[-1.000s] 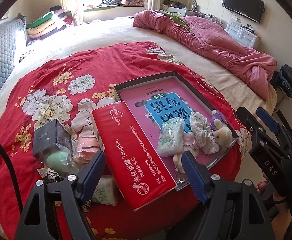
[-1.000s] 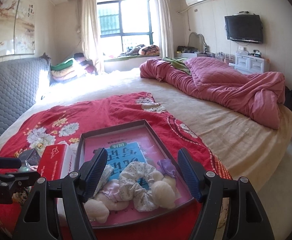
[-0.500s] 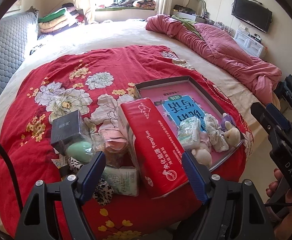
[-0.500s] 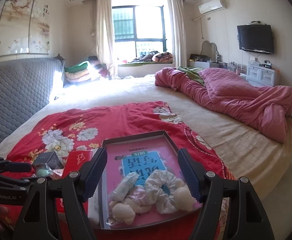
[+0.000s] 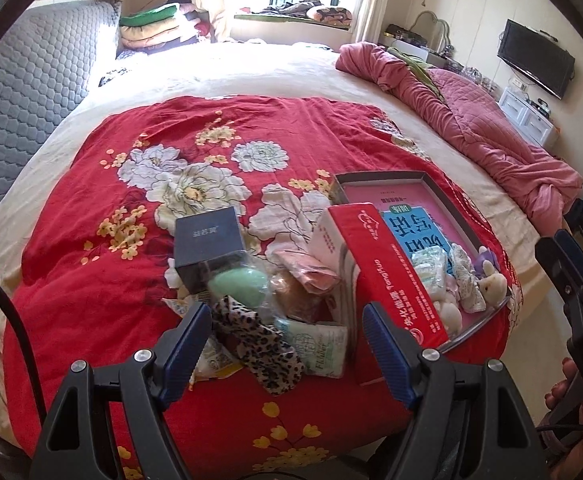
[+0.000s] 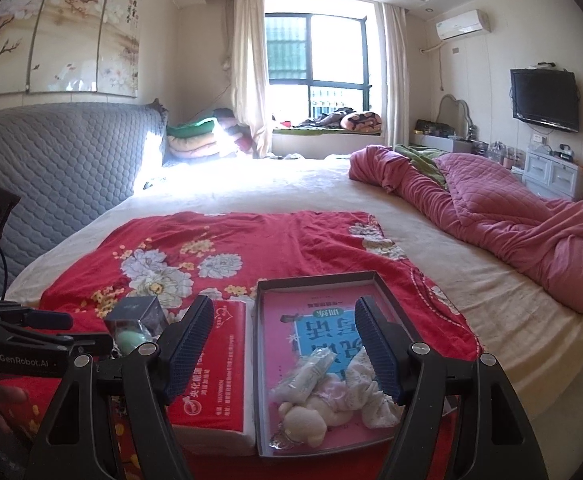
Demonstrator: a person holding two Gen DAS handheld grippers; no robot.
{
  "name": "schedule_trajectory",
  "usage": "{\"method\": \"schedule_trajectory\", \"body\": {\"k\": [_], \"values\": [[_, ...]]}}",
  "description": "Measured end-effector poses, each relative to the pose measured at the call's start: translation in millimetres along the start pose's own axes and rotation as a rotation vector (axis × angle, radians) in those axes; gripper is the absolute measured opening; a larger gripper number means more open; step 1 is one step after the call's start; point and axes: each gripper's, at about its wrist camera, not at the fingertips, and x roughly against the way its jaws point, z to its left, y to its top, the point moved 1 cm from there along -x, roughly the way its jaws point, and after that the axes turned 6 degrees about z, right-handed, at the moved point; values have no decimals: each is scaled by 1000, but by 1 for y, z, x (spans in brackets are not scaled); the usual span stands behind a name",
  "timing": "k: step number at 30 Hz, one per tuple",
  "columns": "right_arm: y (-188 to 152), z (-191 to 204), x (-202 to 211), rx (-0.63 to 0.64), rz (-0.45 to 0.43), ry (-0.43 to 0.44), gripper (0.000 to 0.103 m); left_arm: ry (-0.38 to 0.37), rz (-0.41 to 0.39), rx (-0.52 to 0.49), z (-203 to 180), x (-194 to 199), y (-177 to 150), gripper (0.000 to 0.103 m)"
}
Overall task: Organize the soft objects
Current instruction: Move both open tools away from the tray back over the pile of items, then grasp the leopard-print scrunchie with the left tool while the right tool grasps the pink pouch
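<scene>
A shallow grey tray (image 5: 445, 196) (image 6: 257, 376) with a pink book cover lining it lies on the red floral blanket (image 5: 103, 264). In it sit a small tissue pack (image 6: 305, 374), a floral scrunchie (image 6: 365, 394) and a cream plush toy (image 6: 303, 424). Left of the tray stands a red tissue box (image 5: 387, 276) (image 6: 207, 380). Beside that lies a pile: a leopard-print cloth (image 5: 259, 340), a green egg-shaped sponge (image 5: 237, 284), a dark box (image 5: 207, 242) and a wipes pack (image 5: 317, 348). My left gripper (image 5: 287, 340) hangs open above the pile. My right gripper (image 6: 285, 344) is open above the tray's near end, holding nothing.
A rumpled pink quilt (image 6: 511, 216) lies on the bed's right side. A grey padded headboard (image 6: 59, 164) stands at the left, with folded bedding (image 6: 199, 138) stacked by the window. A television (image 6: 545, 100) and white drawers (image 6: 553, 176) are on the right wall.
The left gripper has shifted left, from over the red tissue box to over the pile of small items. The right gripper has risen and pulled back from the tray. Both stayed open.
</scene>
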Motion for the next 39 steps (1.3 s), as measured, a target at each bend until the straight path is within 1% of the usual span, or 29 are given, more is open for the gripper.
{"method": "schedule_trajectory", "body": {"k": [7, 12, 17, 22, 25, 28, 32, 34, 37, 39], "values": [[1, 23, 1, 45, 7, 37, 74, 34, -26, 98, 53, 15, 1, 77], [0, 42, 1, 86, 15, 71, 75, 44, -6, 154, 83, 12, -5, 77], [-6, 64, -6, 146, 39, 95, 75, 28, 16, 179, 98, 5, -16, 77], [-15, 79, -21, 215, 79, 105, 75, -46, 52, 180, 92, -9, -23, 77], [-20, 84, -34, 251, 108, 107, 75, -117, 91, 181, 82, -24, -29, 77], [-26, 86, -49, 289, 146, 111, 75, -166, 126, 169, 69, -41, -31, 77], [-31, 84, -66, 324, 188, 106, 75, -178, 174, 164, 59, -65, -29, 77], [-32, 84, -72, 347, 197, 106, 75, -193, 191, 169, 58, -74, -25, 77], [-32, 87, -84, 402, 215, 105, 75, -193, 212, 187, 60, -87, -20, 77], [-32, 91, -92, 433, 229, 106, 74, -223, 220, 202, 63, -95, -17, 77]]}}
